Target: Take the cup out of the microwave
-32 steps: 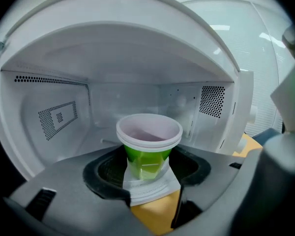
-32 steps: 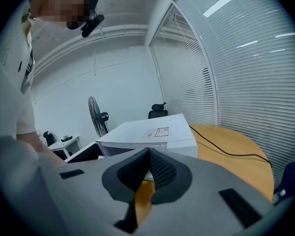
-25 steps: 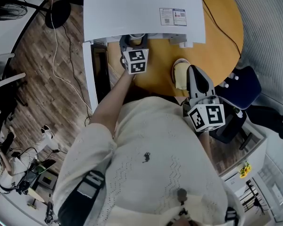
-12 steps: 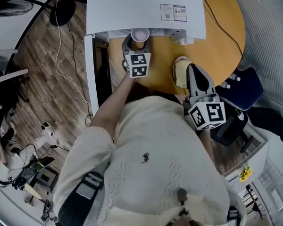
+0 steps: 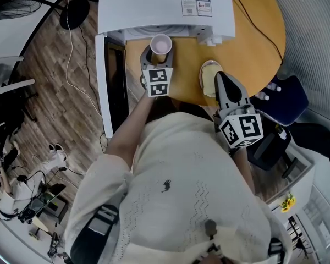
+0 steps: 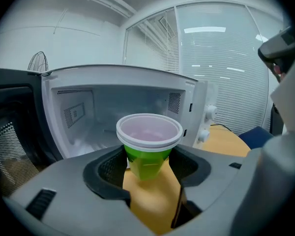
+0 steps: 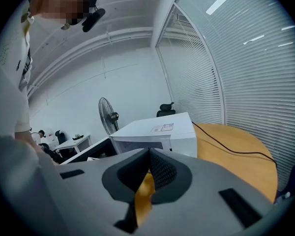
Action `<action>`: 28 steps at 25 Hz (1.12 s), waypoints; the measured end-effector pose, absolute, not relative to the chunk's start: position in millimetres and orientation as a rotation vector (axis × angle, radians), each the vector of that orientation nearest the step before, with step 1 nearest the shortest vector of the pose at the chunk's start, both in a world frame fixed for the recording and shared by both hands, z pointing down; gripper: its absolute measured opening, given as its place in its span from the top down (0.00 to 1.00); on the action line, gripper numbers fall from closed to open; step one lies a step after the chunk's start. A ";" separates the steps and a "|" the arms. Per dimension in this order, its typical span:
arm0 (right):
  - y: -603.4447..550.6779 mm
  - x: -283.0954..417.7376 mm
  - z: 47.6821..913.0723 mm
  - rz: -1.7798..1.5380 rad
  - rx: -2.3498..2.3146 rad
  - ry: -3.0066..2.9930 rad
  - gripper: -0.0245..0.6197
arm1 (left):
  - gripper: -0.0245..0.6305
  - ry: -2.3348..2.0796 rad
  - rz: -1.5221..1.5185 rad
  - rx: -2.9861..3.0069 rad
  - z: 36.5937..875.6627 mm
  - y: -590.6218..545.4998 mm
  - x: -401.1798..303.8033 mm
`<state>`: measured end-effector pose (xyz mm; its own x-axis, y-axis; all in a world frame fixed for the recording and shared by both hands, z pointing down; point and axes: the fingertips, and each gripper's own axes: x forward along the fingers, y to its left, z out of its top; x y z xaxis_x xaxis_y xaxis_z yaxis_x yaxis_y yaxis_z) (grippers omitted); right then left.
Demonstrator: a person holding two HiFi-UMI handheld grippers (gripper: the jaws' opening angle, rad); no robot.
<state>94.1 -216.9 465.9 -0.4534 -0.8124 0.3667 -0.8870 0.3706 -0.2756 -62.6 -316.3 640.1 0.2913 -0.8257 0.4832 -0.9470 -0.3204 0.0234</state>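
- Since a second ago the left gripper (image 5: pixel 157 59) has drawn back toward the person. The cup (image 6: pixel 148 140), then hidden inside the microwave (image 5: pixel 165 7), now shows outside its mouth.
- Nearest, the right gripper (image 5: pixel 220 77) hangs over the desk (image 5: pixel 253 48) close to the person's body. Its fingers (image 7: pixel 163 170) are closed tip to tip with nothing between them. Their tip lies just beside a pale yellow object (image 5: pixel 208 81) on the desk.
- Bare desk lies between the two grippers.
- The left gripper's fingers (image 6: pixel 107 170) stand wide and press on the cup's green body from both sides. The cup is upright, white rim up, and the desk's surface shows beneath it.
- Left of that gripper the microwave's door (image 5: pixel 106 87) stands swung open; the gripper is near it but apart.
- The cup's rim sits just in front of the cavity's front edge.
- Right of the cavity, the knobs (image 6: pixel 209 114) face an open stretch of desk, where a black cable (image 7: pixel 226 145) runs toward the curved far edge.
- Beyond the desk's right edge stands a blue chair (image 5: pixel 286 100); wooden floor (image 5: pixel 49 87) lies to the left.
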 end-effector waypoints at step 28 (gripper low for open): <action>-117.2 128.4 483.3 0.610 1.285 -2.562 0.95 | 0.52 -1.755 0.480 2.195 589.8 -160.9 -20.5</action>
